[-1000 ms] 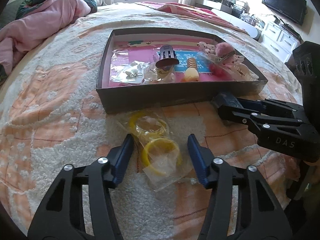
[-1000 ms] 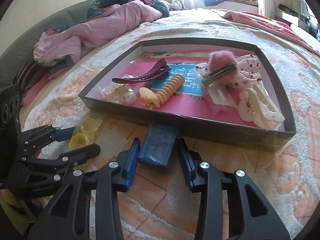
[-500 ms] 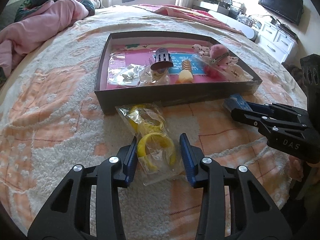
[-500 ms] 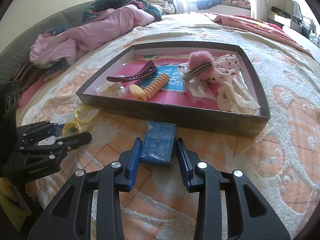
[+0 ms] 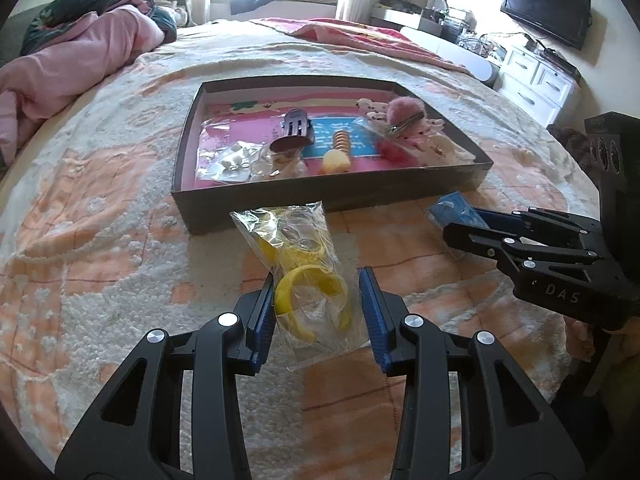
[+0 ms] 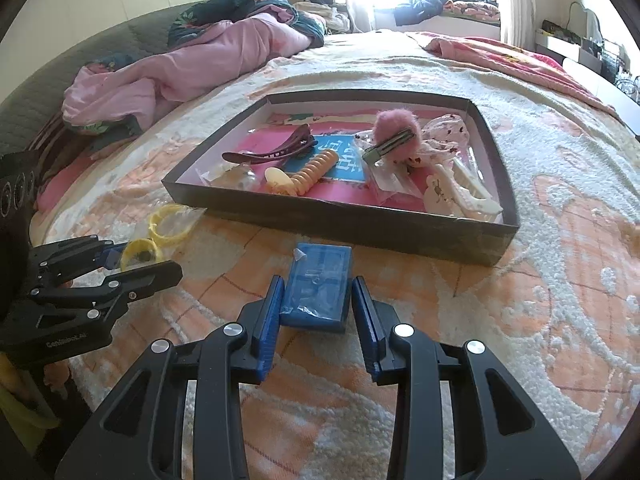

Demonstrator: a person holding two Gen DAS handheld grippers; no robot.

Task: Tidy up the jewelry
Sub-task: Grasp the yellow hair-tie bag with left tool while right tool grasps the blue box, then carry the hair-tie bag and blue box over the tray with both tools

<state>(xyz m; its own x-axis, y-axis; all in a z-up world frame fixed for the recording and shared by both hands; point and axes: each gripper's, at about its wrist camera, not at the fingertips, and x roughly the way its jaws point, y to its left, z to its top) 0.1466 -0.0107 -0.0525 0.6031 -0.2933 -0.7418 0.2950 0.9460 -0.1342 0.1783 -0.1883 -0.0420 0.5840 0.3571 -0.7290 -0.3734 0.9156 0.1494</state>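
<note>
A clear bag of yellow bangles [image 5: 310, 276] lies on the bedspread in front of the dark tray [image 5: 248, 208]. My left gripper [image 5: 318, 300] is closed on the bag's near end and holds it. It also shows in the right wrist view [image 6: 160, 236]. A blue packet [image 6: 318, 286] lies in front of the tray [image 6: 360, 228]. My right gripper [image 6: 318, 304] is shut on the packet's near end. The tray holds hair clips, a pink pompom clip [image 6: 394, 128] and small bags.
A pink quilt [image 6: 180, 68] is heaped at the back left of the bed. A white dresser [image 5: 536, 80] and a TV [image 5: 546, 4] stand at the far right. The bedspread [image 6: 560, 280] around the tray is soft and bumpy.
My left gripper has closed on the bag of bangles and lifted back. My right gripper has pulled back from the tray with the blue packet between its fingers.
</note>
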